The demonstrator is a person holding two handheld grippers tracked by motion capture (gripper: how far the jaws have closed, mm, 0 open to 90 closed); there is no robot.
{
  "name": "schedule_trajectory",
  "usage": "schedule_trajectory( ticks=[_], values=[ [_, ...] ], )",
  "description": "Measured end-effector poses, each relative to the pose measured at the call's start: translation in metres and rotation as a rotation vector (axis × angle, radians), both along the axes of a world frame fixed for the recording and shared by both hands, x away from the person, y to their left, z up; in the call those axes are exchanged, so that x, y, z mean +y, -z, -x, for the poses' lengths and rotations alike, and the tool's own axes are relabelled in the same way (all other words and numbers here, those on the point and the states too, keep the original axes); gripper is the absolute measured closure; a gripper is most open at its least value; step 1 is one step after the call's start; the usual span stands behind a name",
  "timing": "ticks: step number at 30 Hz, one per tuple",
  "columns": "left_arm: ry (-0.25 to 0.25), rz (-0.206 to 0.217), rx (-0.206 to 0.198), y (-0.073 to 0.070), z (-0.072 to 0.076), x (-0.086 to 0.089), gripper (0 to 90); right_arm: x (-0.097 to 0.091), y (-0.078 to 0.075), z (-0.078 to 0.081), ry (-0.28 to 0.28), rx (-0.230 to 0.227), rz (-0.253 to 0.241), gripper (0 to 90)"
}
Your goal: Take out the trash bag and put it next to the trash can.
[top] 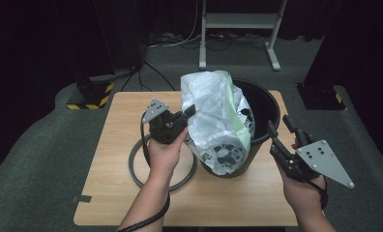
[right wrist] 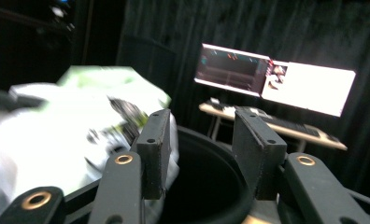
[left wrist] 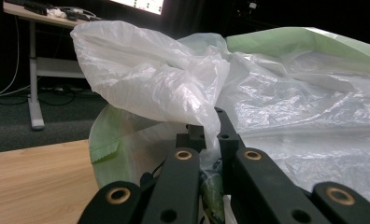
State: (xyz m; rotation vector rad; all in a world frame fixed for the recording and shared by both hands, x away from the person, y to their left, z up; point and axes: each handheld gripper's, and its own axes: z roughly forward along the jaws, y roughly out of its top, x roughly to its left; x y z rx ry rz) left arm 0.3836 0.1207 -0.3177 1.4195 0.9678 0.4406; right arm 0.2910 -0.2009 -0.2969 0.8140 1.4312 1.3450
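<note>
White crinkled plastic bag (top: 217, 121) with green lining and black printed figures, lettering too small to read, draped over black bin (top: 267, 104) rim on wooden bench (top: 117, 145), left gripper (top: 187, 113) clamped on bag edge, right gripper (top: 278, 125) parted, empty, beside bin, grey ring (top: 134, 166) nearby.

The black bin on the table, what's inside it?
A white and green plastic bag drapes over the black bin's left rim, pinched by the left tongs. The right half shows only dark interior; the bottom is too dark, and the bag hides the rest.
</note>
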Motion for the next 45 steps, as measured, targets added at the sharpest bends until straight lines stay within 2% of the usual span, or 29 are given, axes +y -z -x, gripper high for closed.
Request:
schedule_trajectory(
  ticks=[5, 10, 13, 16, 19, 20, 23, 24, 25, 26, 32, 35, 39, 45],
  values=[
    [-0.008, 0.000, -0.012, 0.000, 0.001, -0.001, 89.7, -0.023, 0.023, -0.004, 0.051, 0.057, 0.019, 53.6],
    [-0.003, 0.001, -0.028, -0.003, 0.001, -0.003, 89.7, -0.037, 0.049, -0.009, 0.079, 0.121, 0.022, 45.3],
    [0.001, -0.002, -0.047, -0.007, 0.002, -0.006, 89.7, -0.043, 0.065, -0.014, 0.089, 0.159, 0.041, 40.9],
    [0.001, -0.003, -0.063, -0.009, 0.004, -0.007, 89.7, -0.051, 0.088, -0.023, 0.100, 0.234, 0.038, 29.9],
    [0.001, -0.007, -0.079, -0.009, 0.004, -0.007, 89.7, -0.059, 0.111, -0.030, 0.102, 0.285, 0.042, 24.8],
    [-0.001, 0.000, -0.081, -0.008, 0.004, -0.008, 89.7, -0.063, 0.118, -0.032, 0.097, 0.304, 0.032, 23.3],
    [-0.002, 0.013, -0.097, -0.008, 0.004, -0.007, 89.7, -0.069, 0.136, -0.039, 0.141, 0.383, 0.005, 20.9],
    [-0.001, 0.018, -0.103, -0.008, 0.004, -0.007, 89.7, -0.072, 0.143, -0.041, 0.140, 0.414, -0.019, 19.4],
    [0.005, 0.022, -0.110, -0.008, 0.004, -0.007, 89.7, -0.074, 0.148, -0.042, 0.135, 0.431, -0.025, 18.3],
    [0.010, 0.022, -0.115, -0.008, 0.004, -0.007, 89.7, -0.075, 0.155, -0.044, 0.125, 0.469, -0.029, 16.9],
    [0.016, 0.030, -0.146, -0.014, 0.006, -0.010, 89.7, -0.076, 0.185, -0.047, 0.112, 0.601, 0.006, 15.2],
    [0.020, 0.044, -0.157, -0.018, 0.006, -0.010, 89.7, -0.075, 0.196, -0.046, 0.125, 0.635, 0.028, 15.2],
    [0.025, 0.042, -0.177, -0.024, 0.006, -0.013, 89.7, -0.074, 0.205, -0.043, 0.131, 0.638, 0.092, 15.2],
    [0.034, 0.053, -0.206, -0.032, 0.007, -0.017, 89.7, -0.078, 0.208, -0.043, 0.138, 0.647, 0.102, 15.2]
  ],
)
